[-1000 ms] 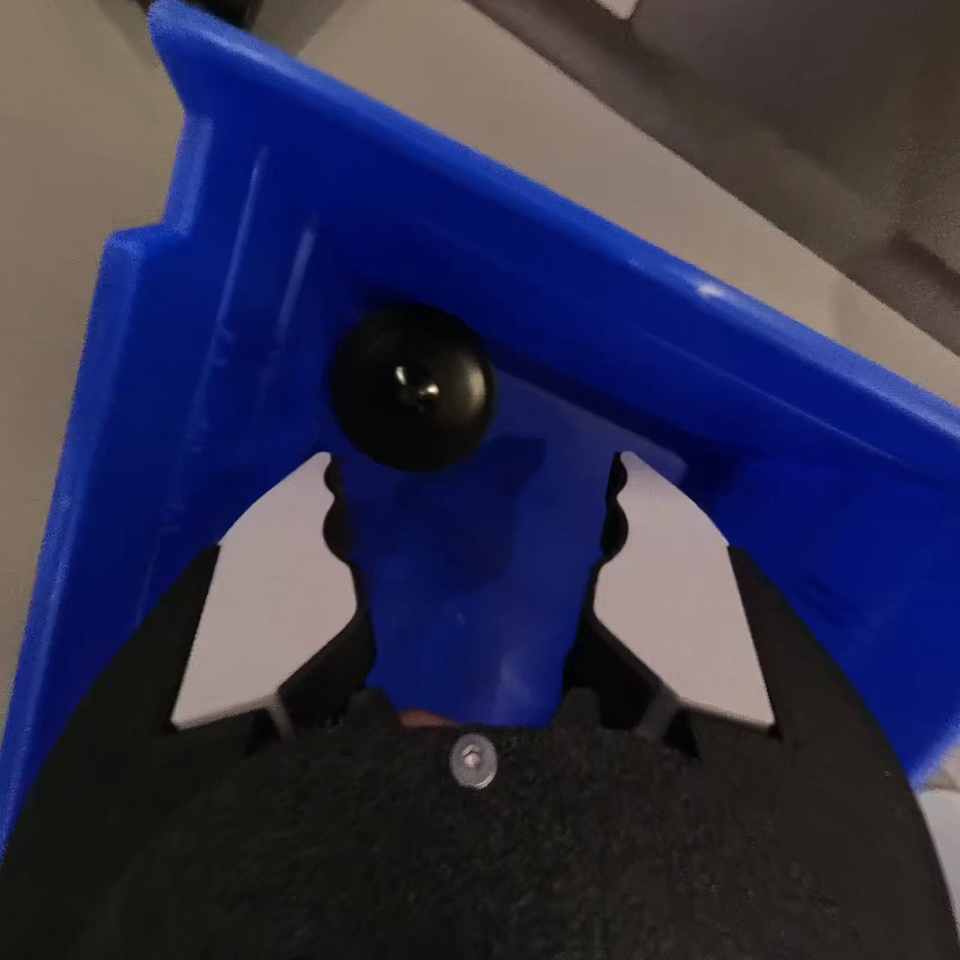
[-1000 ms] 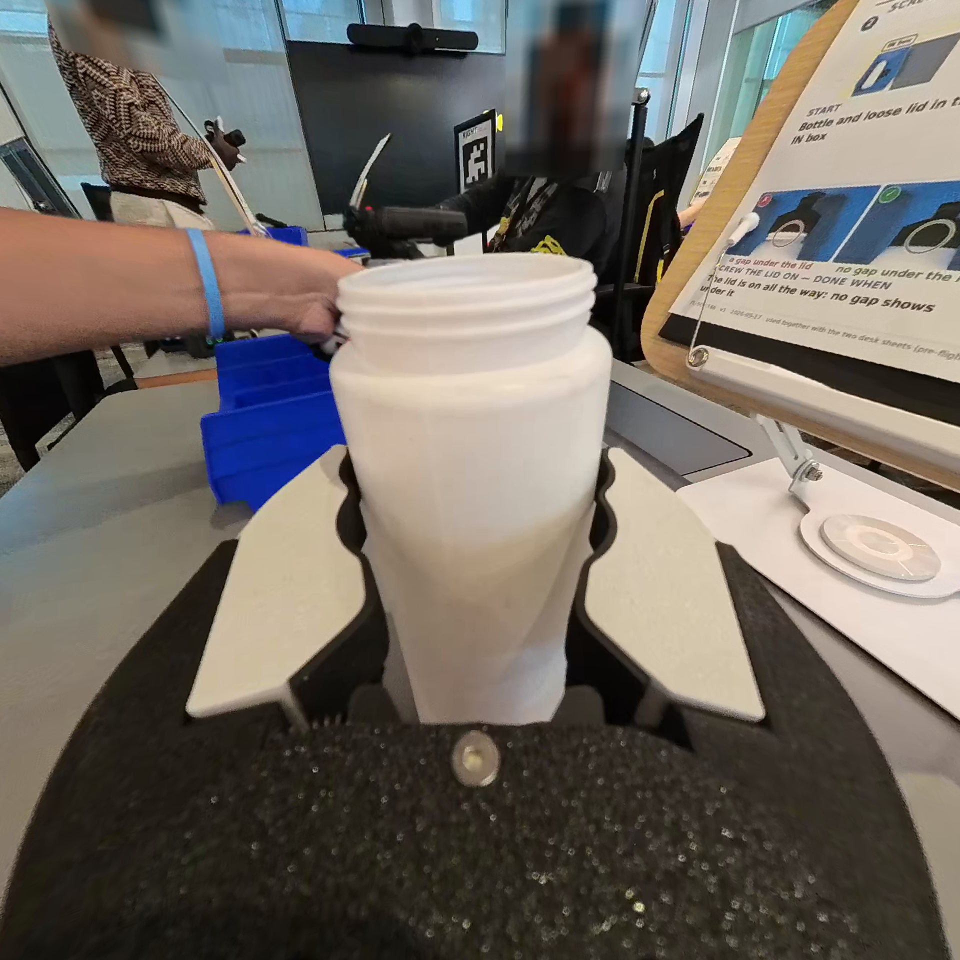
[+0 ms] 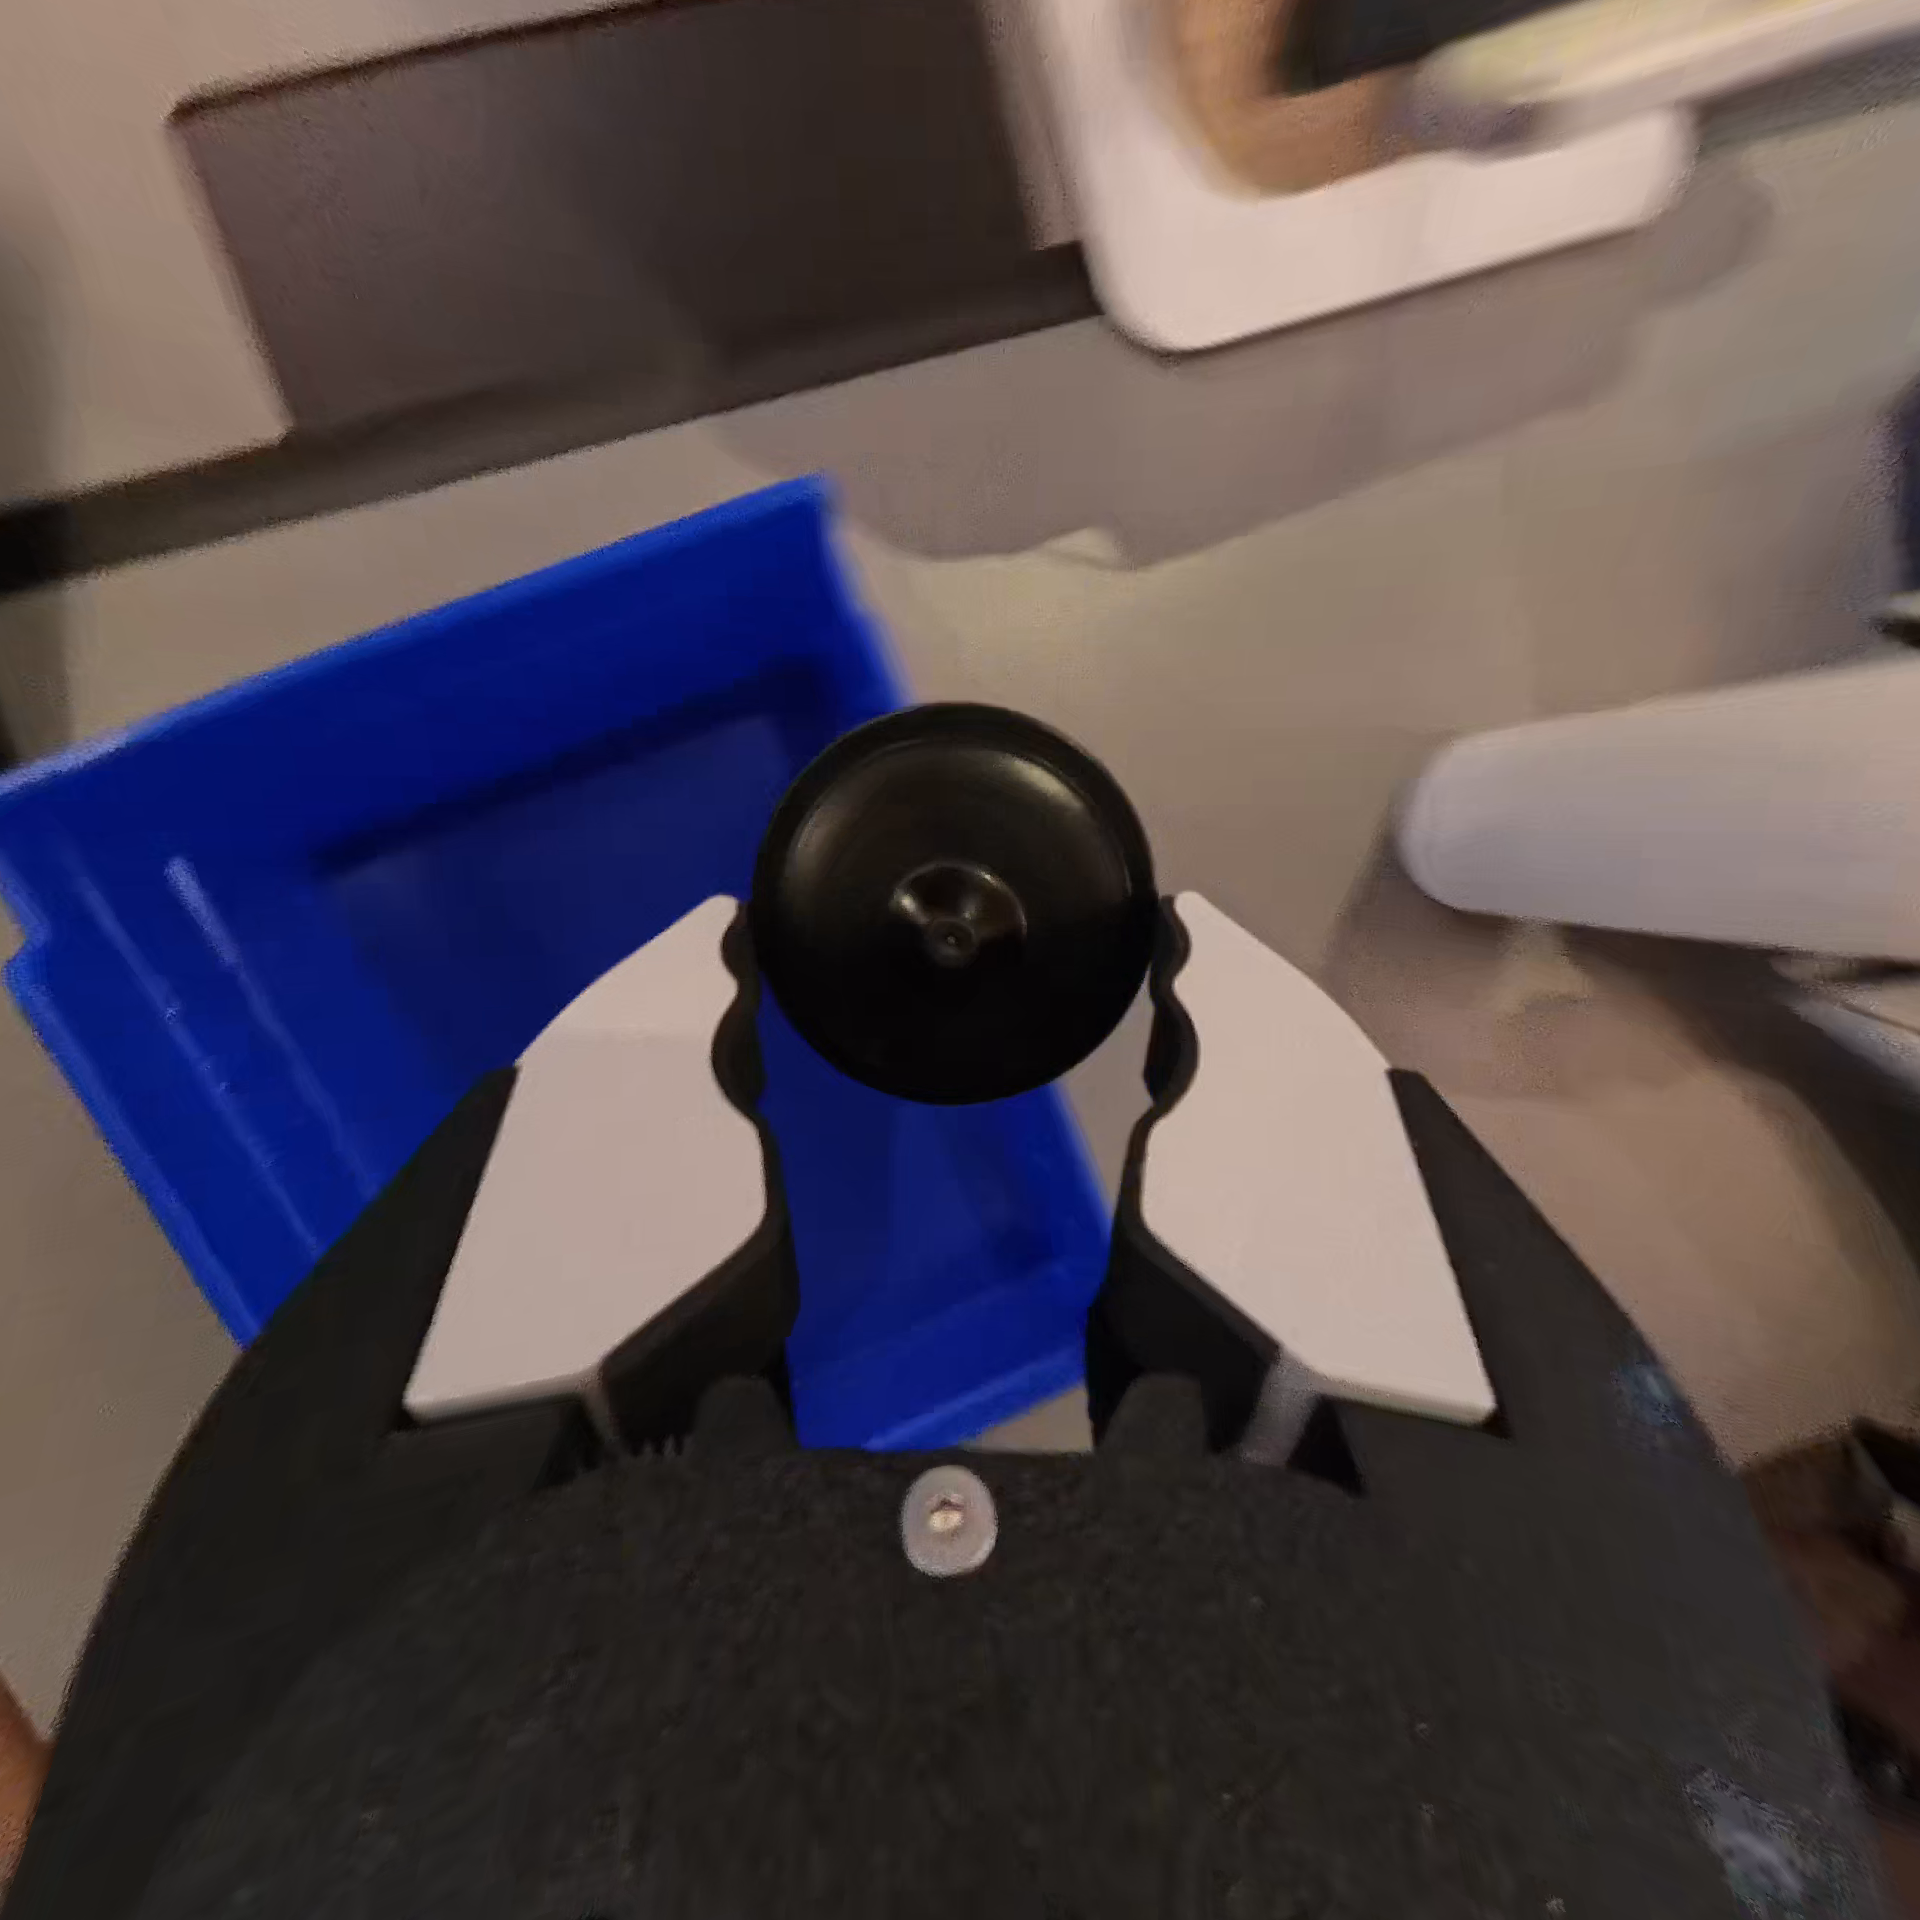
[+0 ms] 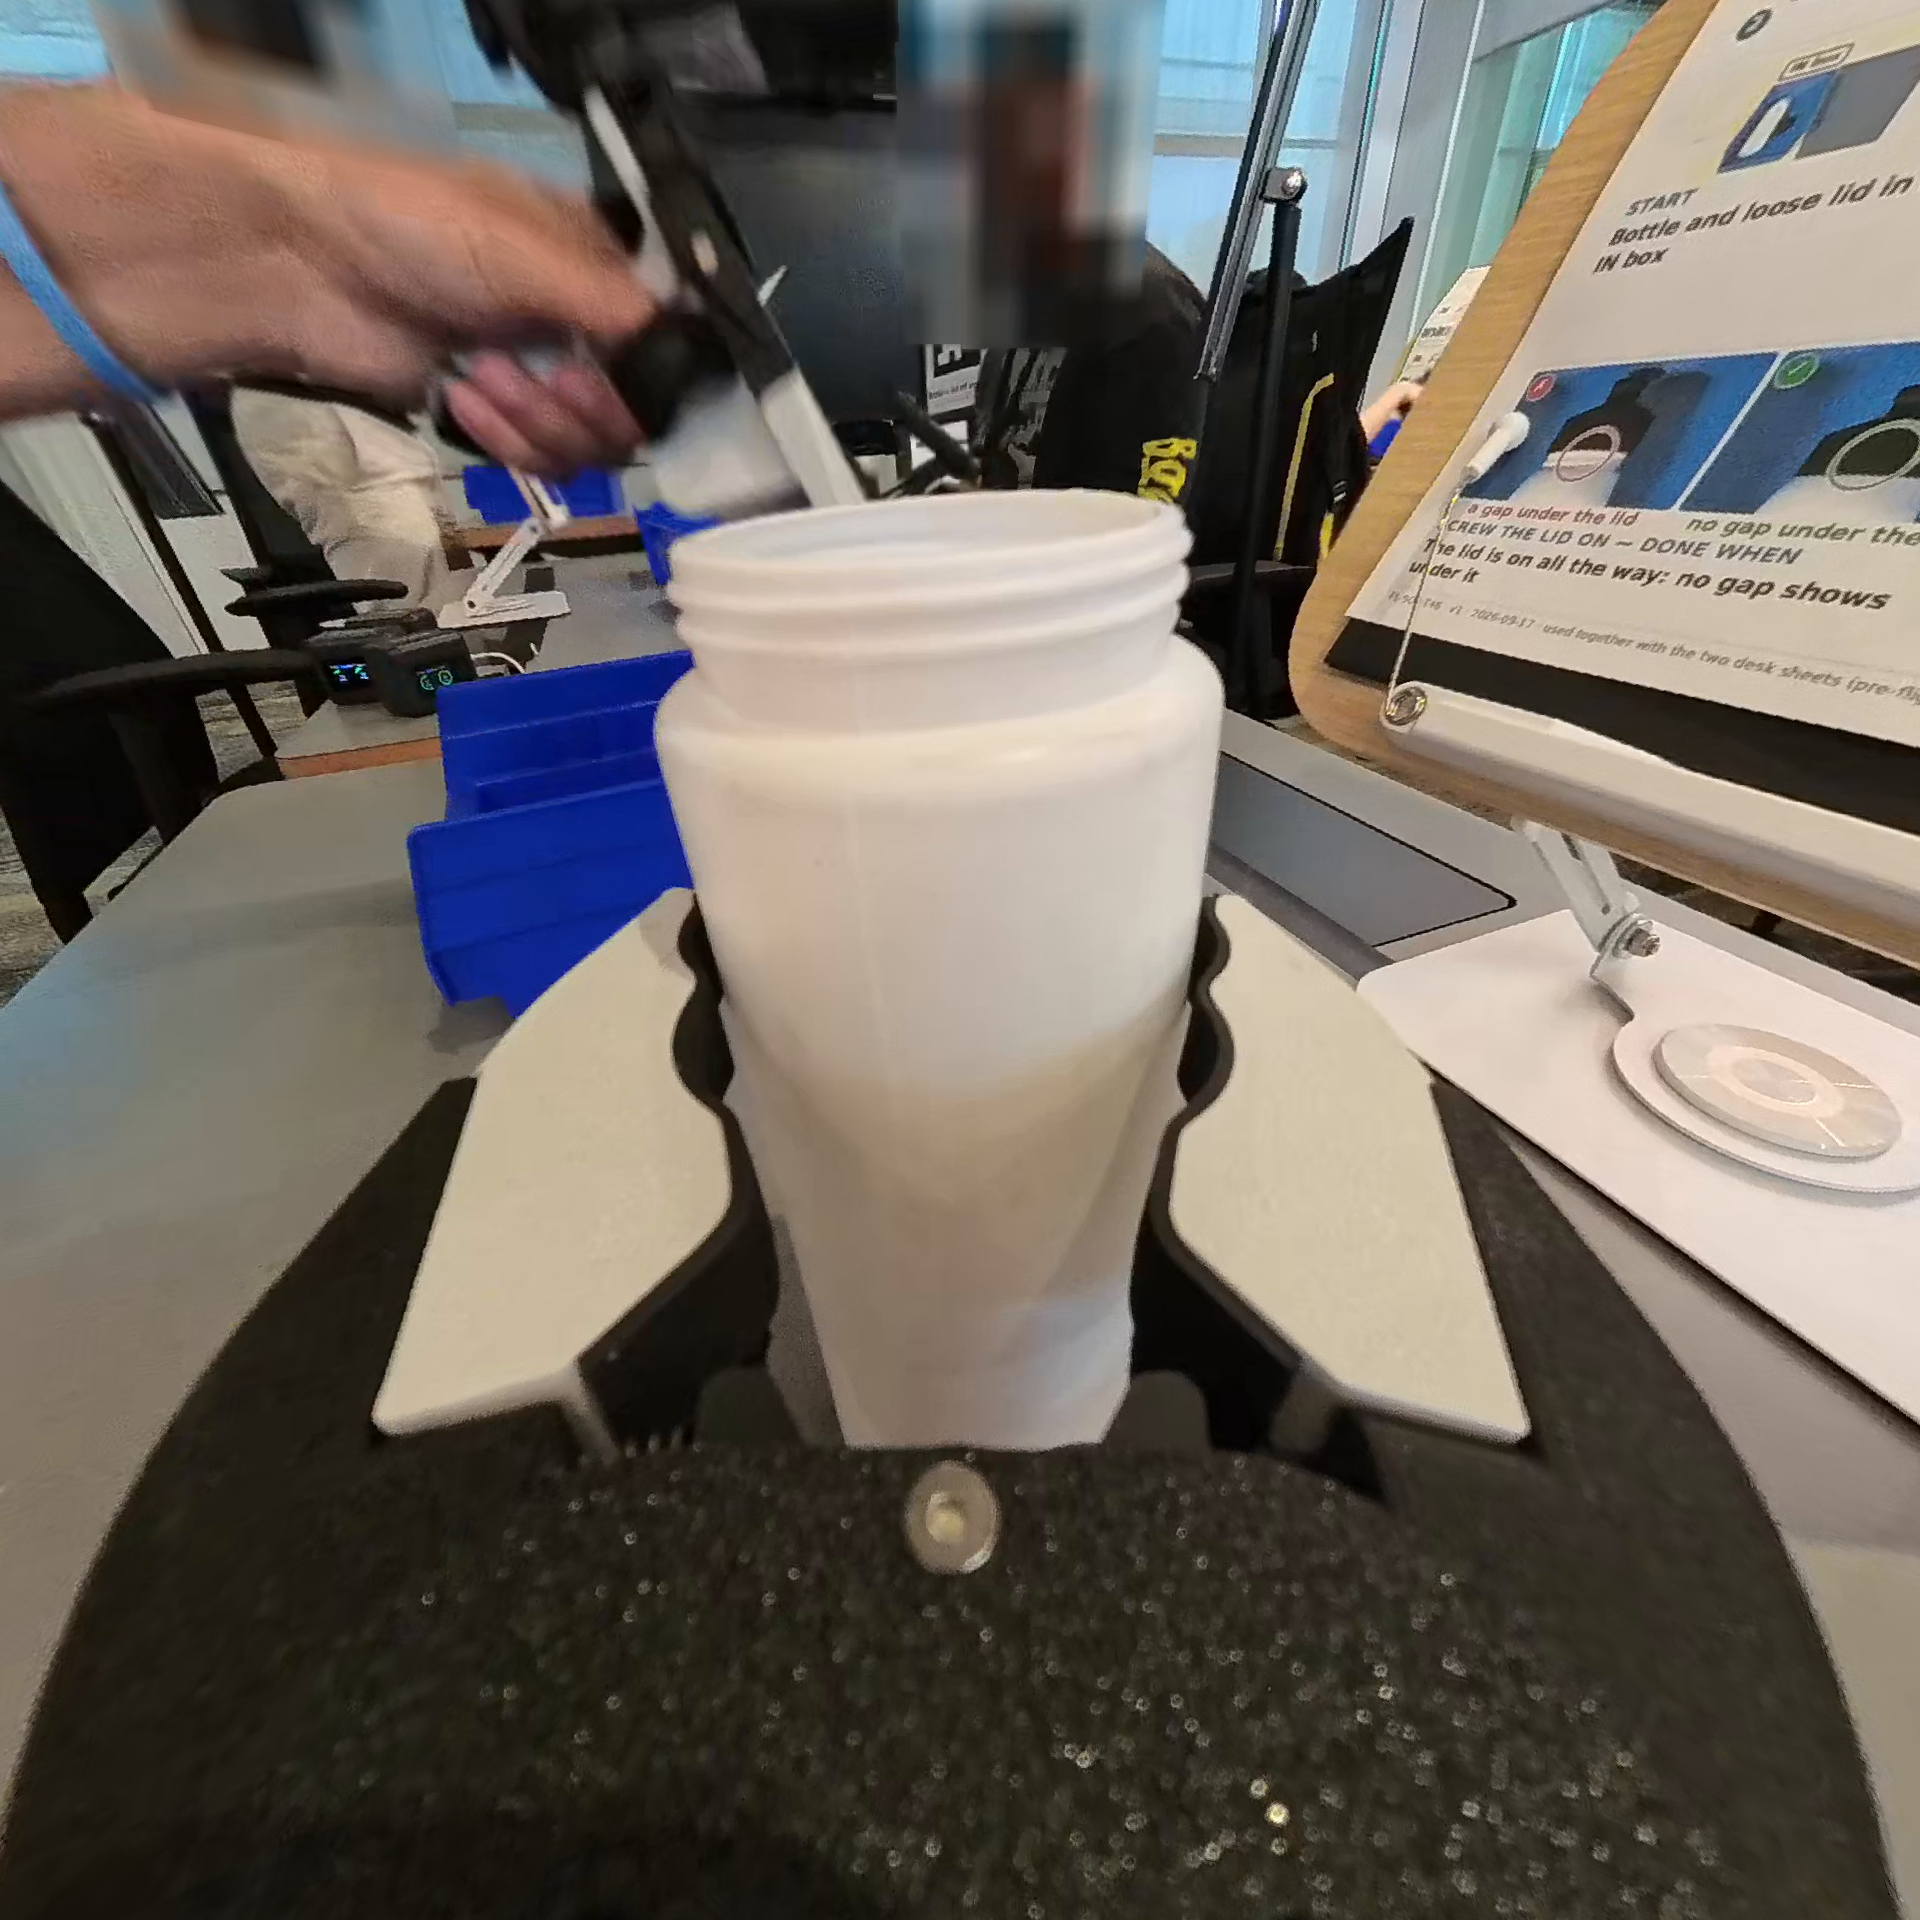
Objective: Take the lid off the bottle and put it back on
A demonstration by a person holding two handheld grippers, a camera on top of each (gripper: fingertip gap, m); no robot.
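Note:
My left gripper (image 3: 954, 966) is shut on a round black lid (image 3: 951, 904), gripped across its rim at the fingertips and held in the air above the blue bin (image 3: 436, 862). My right gripper (image 4: 951, 997) is shut on a white bottle (image 4: 935, 852), upright, with both pads pressed on its sides. Its threaded mouth (image 4: 930, 540) is open. In the right wrist view a hand (image 4: 343, 270) holds the left gripper above and behind the bottle at the upper left. A blurred white shape (image 3: 1662, 831) at the right of the left wrist view looks like the bottle.
The blue bin (image 4: 540, 831) stands on the grey table (image 4: 208, 1091) left of the bottle. An instruction board on a stand (image 4: 1662, 436) with a white base (image 4: 1704, 1091) stands at the right. A dark recessed panel (image 3: 623, 239) lies at the table's back. People and chairs are beyond.
My left gripper closed on the black lid, which lay in the bin's corner, and lifted it out and toward the bottle. My right gripper kept the bottle held and still.

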